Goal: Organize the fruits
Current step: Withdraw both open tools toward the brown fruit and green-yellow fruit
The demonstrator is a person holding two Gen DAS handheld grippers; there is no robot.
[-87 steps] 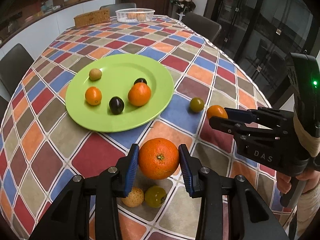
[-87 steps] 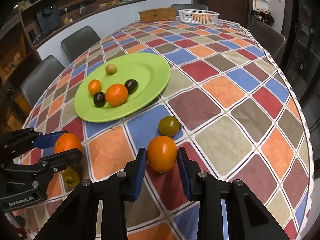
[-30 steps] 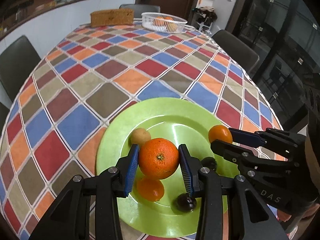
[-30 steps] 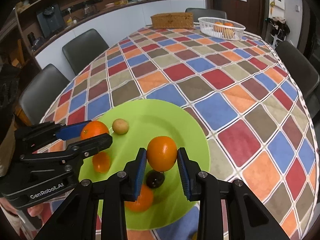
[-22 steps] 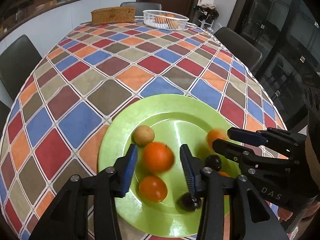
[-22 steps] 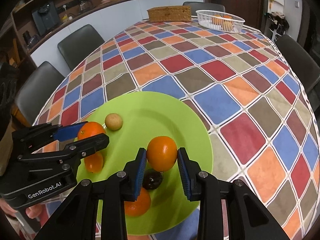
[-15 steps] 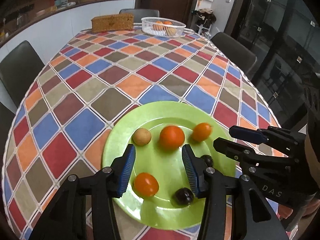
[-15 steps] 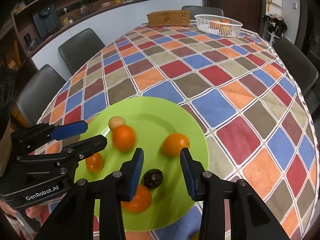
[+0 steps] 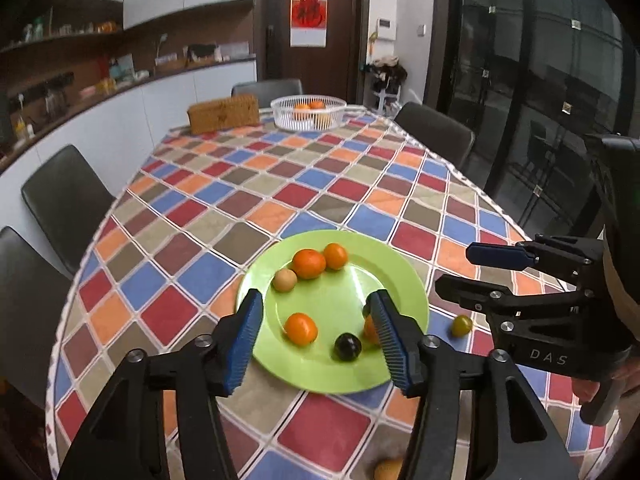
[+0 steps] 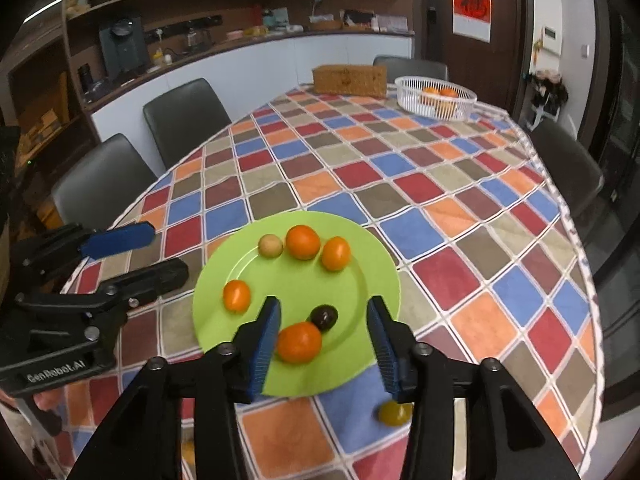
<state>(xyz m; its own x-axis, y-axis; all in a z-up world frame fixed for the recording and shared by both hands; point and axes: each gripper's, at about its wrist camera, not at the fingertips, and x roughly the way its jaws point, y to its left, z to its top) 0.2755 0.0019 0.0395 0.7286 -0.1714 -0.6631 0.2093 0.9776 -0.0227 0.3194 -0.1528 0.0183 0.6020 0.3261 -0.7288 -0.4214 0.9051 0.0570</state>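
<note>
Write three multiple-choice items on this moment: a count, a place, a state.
1. How many orange fruits lie on the green plate? A two B four C six
2. Where does the yellow-green fruit lie? A on the floor B on the plate C on the tablecloth beside the plate
3. How are the left gripper and right gripper? A both open, empty B both shut on oranges C only left holds fruit
Key: 1 B, four show there; 2 C, it sits off the rim; 3 A, the jaws, which have just been opening, grip nothing.
</note>
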